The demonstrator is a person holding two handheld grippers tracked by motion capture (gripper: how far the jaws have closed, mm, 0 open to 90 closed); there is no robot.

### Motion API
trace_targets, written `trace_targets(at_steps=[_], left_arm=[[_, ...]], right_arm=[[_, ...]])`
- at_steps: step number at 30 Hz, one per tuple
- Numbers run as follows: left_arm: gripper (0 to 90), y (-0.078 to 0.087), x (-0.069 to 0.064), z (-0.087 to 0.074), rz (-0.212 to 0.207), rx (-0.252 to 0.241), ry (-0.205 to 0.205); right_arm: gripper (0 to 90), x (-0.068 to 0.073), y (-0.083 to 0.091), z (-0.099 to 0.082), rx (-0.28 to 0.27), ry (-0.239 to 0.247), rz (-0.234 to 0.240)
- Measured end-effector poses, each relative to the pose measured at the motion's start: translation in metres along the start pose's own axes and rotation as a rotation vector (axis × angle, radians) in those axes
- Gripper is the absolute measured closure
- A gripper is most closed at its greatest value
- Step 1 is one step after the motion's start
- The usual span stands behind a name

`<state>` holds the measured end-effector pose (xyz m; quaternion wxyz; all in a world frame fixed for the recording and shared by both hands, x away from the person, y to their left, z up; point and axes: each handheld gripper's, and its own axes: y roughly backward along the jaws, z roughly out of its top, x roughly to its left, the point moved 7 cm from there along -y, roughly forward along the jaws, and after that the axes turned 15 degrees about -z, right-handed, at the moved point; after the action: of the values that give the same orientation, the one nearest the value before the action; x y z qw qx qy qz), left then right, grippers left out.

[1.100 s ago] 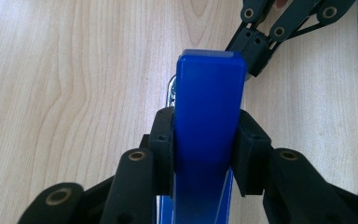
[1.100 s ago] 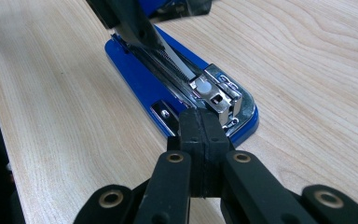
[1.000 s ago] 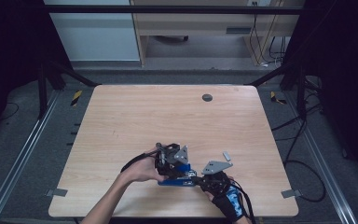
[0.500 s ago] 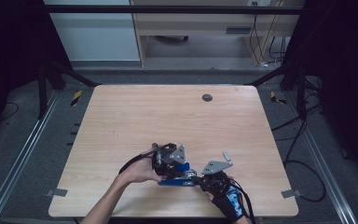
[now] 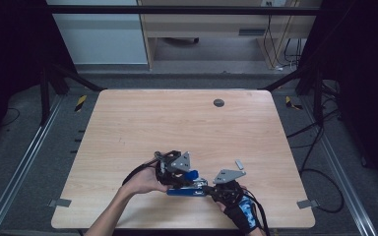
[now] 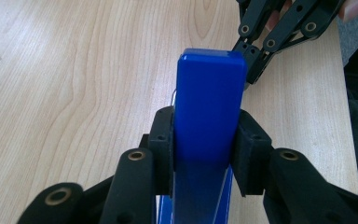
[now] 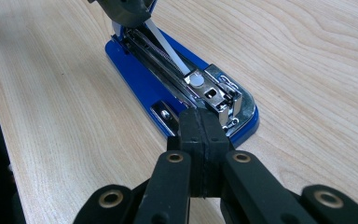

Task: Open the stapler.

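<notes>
A blue stapler point(image 5: 187, 191) lies open near the table's front edge, its metal magazine point(image 7: 186, 81) bared. My left gripper point(image 6: 209, 144) is shut on the stapler's blue top cover point(image 6: 209, 93), one pad on each side, and holds it raised off the base. In the high view the left gripper point(image 5: 183, 176) sits over the stapler's left end. My right gripper point(image 7: 203, 126) is shut with its pads together and nothing between them, its tip against the chrome front end of the stapler point(image 7: 223, 100). It comes in from the right in the high view point(image 5: 210, 189).
The wooden table point(image 5: 177, 123) has a dark round grommet point(image 5: 219, 103) near its far edge. Metal frame rails point(image 5: 24, 162) run along both sides, with small brackets point(image 5: 59, 202) at the front corners. Cables point(image 5: 320, 172) trail off to the right.
</notes>
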<state>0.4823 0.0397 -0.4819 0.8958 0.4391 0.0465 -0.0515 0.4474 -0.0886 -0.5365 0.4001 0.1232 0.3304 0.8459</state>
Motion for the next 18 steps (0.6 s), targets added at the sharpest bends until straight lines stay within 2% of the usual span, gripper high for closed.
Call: trace_targets(at_steps=[5,18], left_arm=[[64.5,0.0011,0.0001,-0.0017,0.004,-0.029,-0.003],[64.4,0.0040,-0.0004,-0.0052,0.001,-0.058,-0.009]], right_arm=[[90.0,-0.0002,0.0002,-0.0001,0.002,0.001,-0.003],[90.0,-0.0001,0.0002,-0.0002,0.003,0.001,-0.003]])
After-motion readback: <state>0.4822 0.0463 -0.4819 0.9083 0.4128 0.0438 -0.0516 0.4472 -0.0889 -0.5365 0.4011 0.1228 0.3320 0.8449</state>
